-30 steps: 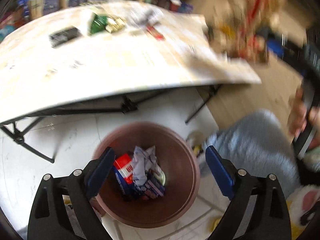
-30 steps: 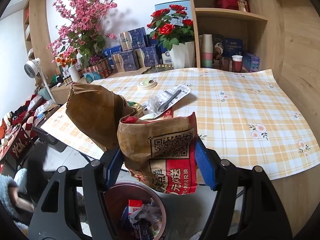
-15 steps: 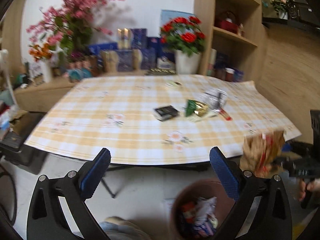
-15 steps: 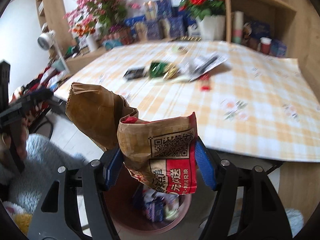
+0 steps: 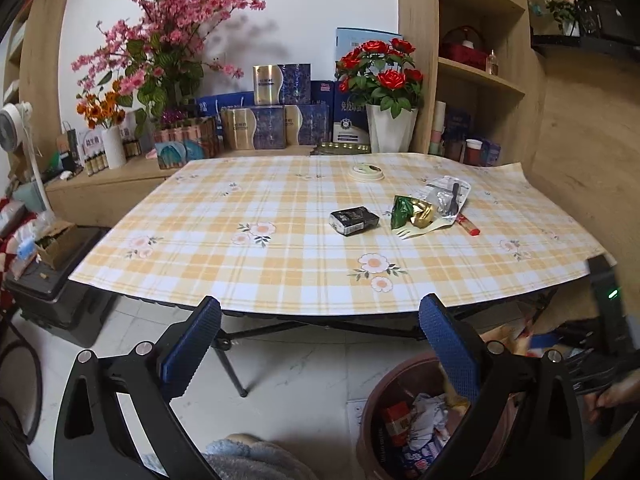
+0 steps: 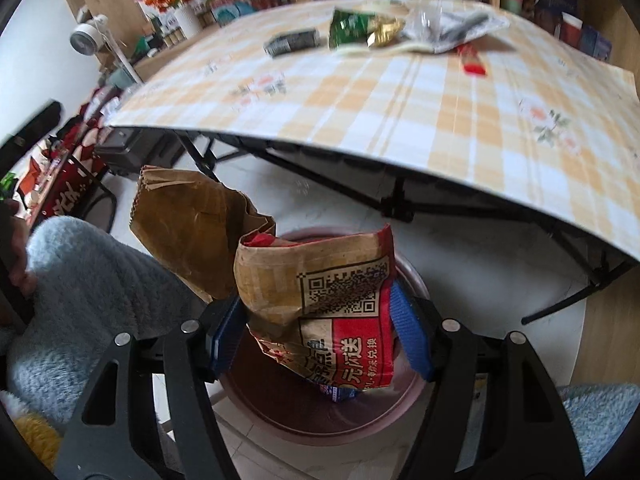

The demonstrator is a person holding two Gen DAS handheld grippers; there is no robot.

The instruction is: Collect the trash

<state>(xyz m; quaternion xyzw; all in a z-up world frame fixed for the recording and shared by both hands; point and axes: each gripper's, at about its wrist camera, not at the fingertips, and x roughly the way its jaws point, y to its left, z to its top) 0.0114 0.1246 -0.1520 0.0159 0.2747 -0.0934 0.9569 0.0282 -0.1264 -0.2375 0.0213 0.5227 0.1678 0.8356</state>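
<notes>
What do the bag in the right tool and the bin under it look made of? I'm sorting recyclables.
The bag looks like matte brown kraft paper with red print and a QR code; it holds sharp creases. A lining cannot be ruled out. The bin looks like smooth moulded plastic, dull reddish-brown, with an even rolled rim.

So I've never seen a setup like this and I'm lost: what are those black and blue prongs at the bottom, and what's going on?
No robot here: a person holds a hand tool in each hand, each with a camera looking along its two blue fingers. The left gripper is open and empty, facing the checked table, where a black pack, a green wrapper, a clear bag and a red stick remain. The right gripper clamps a crumpled paper bag above the brown bin, which already holds trash.
</notes>
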